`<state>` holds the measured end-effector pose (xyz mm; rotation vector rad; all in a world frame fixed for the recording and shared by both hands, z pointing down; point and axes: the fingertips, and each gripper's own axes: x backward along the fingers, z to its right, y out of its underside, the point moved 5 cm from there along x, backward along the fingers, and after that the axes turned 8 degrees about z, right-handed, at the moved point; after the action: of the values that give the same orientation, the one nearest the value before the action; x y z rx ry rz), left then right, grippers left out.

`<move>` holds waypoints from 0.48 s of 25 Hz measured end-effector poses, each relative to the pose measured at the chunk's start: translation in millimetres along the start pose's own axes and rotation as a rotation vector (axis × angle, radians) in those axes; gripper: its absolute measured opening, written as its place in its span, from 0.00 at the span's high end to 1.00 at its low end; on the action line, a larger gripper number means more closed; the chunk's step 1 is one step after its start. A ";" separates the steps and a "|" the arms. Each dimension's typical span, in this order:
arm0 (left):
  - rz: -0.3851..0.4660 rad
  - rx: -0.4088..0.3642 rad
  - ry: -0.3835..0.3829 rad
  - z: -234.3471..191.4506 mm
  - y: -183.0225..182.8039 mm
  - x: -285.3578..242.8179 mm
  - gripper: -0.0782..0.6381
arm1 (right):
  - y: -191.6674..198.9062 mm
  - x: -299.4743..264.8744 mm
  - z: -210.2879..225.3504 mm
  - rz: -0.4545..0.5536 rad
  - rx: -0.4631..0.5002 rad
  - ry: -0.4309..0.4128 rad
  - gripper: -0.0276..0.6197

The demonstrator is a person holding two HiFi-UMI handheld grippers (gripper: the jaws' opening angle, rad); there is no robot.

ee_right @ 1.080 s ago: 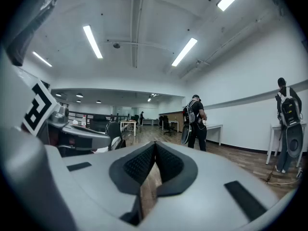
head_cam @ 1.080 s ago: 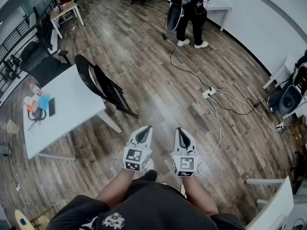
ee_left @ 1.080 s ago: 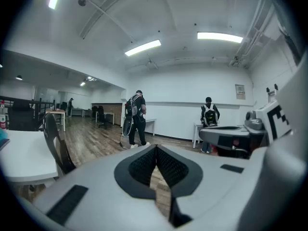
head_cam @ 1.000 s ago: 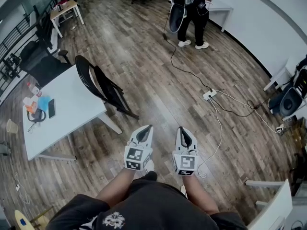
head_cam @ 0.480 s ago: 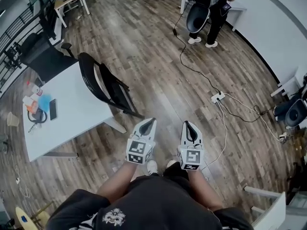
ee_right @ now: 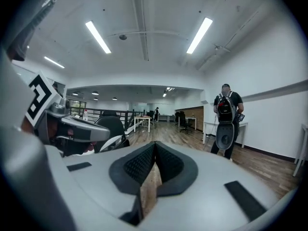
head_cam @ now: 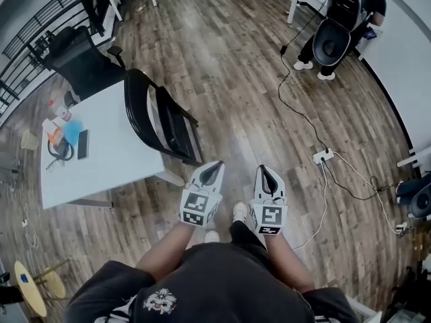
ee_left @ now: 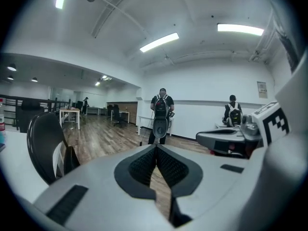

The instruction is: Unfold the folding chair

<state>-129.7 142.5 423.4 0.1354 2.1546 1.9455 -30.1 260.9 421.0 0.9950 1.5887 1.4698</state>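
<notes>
A black folding chair [head_cam: 161, 120] stands folded, leaning against the right edge of a white table [head_cam: 108, 160]. It also shows at the left of the left gripper view as a dark curved back [ee_left: 45, 146] and in the right gripper view [ee_right: 109, 129]. My left gripper [head_cam: 214, 167] is shut and empty, just right of and below the chair's feet. My right gripper [head_cam: 264, 173] is shut and empty beside it, over bare floor. In each gripper view the jaws meet at the tip, left gripper [ee_left: 156, 148] and right gripper [ee_right: 155, 146].
The table carries a phone [head_cam: 83, 144], headphones [head_cam: 58, 151] and small items. A black office chair [head_cam: 81, 62] stands behind it. A cable and power strip [head_cam: 323, 157] lie on the wood floor at right. A person with a backpack [head_cam: 340, 25] stands far right.
I have walked forward: the folding chair and table have come nearer and slid lower in the head view. Both grippers stayed shut and side by side.
</notes>
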 end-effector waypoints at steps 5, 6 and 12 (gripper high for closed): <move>-0.022 0.016 -0.096 -15.6 -2.6 -38.9 0.88 | 5.7 -51.0 18.4 -0.003 -0.019 -0.111 0.93; -0.025 0.020 -0.116 -17.9 -3.0 -45.1 0.88 | 8.0 -60.2 21.9 -0.009 -0.025 -0.132 0.93; -0.031 0.037 -0.320 -49.7 -9.0 -56.5 0.88 | 16.7 -104.1 20.2 -0.028 -0.045 -0.283 0.93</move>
<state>-85.9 80.7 425.2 0.3895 1.9702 1.7317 33.3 175.8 437.8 1.0971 1.3549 1.2771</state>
